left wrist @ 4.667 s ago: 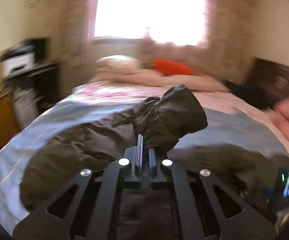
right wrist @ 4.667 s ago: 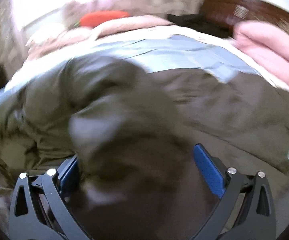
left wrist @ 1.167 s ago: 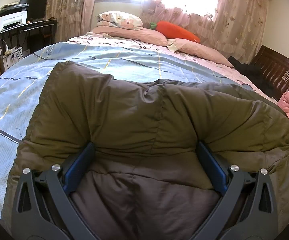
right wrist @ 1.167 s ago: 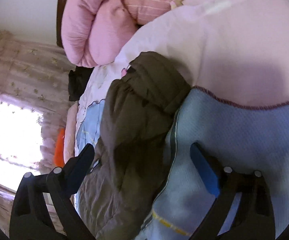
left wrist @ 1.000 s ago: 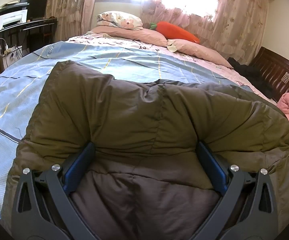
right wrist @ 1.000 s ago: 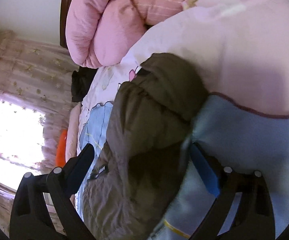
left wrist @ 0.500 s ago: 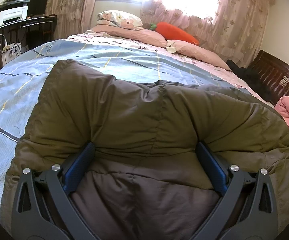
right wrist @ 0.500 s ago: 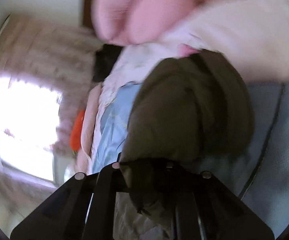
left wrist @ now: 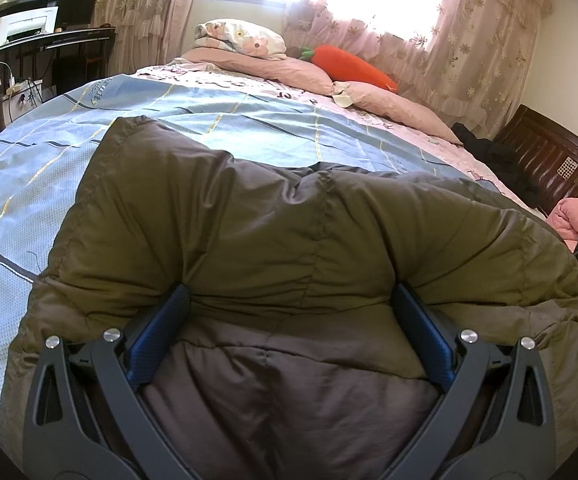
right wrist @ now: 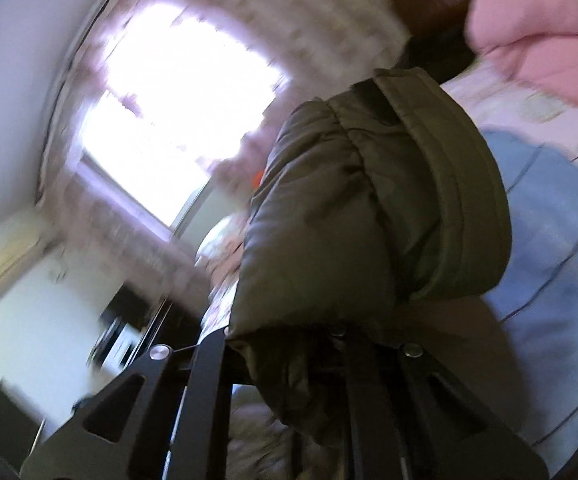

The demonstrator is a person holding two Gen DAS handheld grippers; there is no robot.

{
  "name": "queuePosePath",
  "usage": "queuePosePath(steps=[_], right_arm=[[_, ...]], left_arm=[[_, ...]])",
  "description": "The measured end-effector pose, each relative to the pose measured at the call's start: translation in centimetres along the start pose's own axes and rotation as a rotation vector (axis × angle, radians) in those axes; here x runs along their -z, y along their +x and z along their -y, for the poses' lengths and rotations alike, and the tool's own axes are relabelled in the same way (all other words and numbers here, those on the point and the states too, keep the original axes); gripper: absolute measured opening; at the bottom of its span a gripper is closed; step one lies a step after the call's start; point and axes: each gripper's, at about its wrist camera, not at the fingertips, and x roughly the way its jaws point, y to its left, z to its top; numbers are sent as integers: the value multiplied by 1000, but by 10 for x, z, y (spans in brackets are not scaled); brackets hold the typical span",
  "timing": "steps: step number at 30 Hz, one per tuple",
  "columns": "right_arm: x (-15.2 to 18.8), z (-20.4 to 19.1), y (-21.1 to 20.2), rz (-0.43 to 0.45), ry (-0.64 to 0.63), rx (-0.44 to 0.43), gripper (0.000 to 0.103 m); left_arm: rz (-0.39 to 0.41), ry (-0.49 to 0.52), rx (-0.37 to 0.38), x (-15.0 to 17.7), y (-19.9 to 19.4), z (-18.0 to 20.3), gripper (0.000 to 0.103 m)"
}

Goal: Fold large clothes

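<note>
An olive padded jacket [left wrist: 273,240] lies spread on the light blue blanket [left wrist: 217,120] of a bed, one sleeve folded across its body. My left gripper [left wrist: 289,320] rests low on the jacket. It is open, its blue pads [left wrist: 157,332] wide apart with a fold of jacket bulging between them. In the blurred right wrist view, my right gripper [right wrist: 337,334] is shut on the jacket's other sleeve. The sleeve's cuff end [right wrist: 389,200] is raised off the bed and droops over the fingers, hiding their tips.
Pillows [left wrist: 241,36] and an orange carrot plush [left wrist: 353,66] lie at the far side below a curtained window. A desk with a printer [left wrist: 29,24] stands left. A dark wooden headboard [left wrist: 549,160], black clothing [left wrist: 489,152] and a pink quilt [right wrist: 537,28] are on the right.
My right gripper closed on the sleeve's cuff end, then rose and rolled, lifting it off the bed. The left gripper and the jacket body stayed put.
</note>
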Motion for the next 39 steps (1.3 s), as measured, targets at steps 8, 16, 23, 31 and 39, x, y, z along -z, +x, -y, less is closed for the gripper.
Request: queuePosePath(steps=[8,16,23,31,39], right_arm=[[139,-82,102,-357,-353,85,11],[227,-110,133,-441,-653,251,100],[226,-155,85,-416,-825,108,100],[106,-88,45,-144,-448,387,102],[97,65,81,-197,-81,584,102]], left_arm=[[0,-2,1,0,0,-2,101],[1,-6,5,0,0,-1,101],[2,-11,8,0,0,0,101],[2,-11,8,0,0,-1,101],[3,-13,10,1,0,-1,101]])
